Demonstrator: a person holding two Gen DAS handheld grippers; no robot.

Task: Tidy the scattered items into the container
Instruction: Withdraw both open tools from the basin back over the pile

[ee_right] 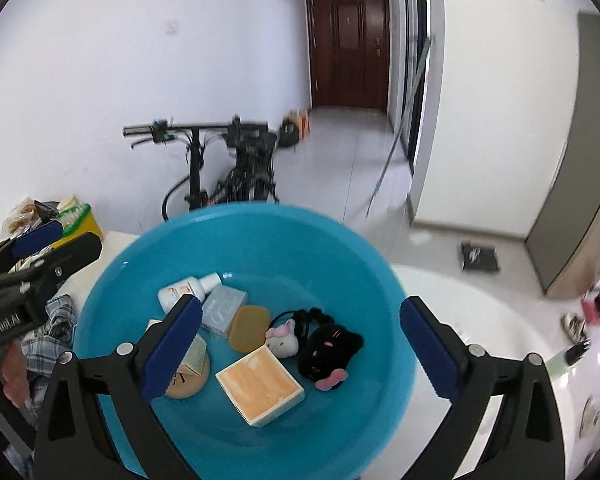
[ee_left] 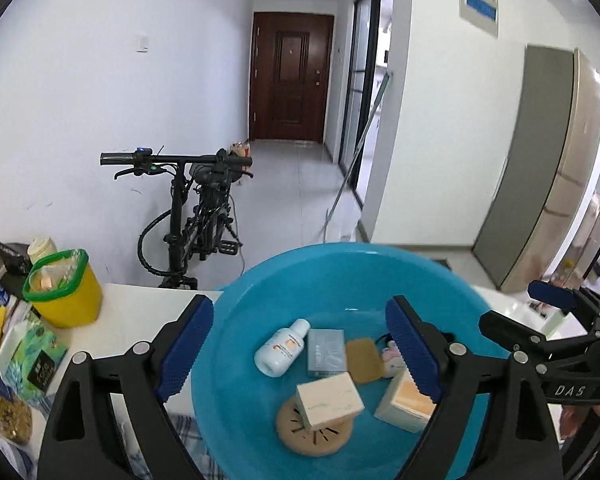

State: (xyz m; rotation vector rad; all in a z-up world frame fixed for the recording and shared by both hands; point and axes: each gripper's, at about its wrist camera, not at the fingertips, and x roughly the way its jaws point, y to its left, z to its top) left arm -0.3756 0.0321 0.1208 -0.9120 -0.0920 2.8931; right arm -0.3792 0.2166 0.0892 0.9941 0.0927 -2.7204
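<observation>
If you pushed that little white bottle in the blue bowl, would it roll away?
Probably a bit. The white bottle lies on its side and looks round, so a nudge could roll it. It wouldn't get far: the grey box lies right beside it, and the blue basin slopes up all around. It looks like smooth plastic, so perhaps slippery.

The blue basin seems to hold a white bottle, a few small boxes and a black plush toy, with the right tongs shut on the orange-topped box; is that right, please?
Not quite: the right tongs stand open above the blue basin, gripping nothing. The right wrist view shows the orange-topped box lying free inside, along with the white bottle and black plush toy.
</observation>
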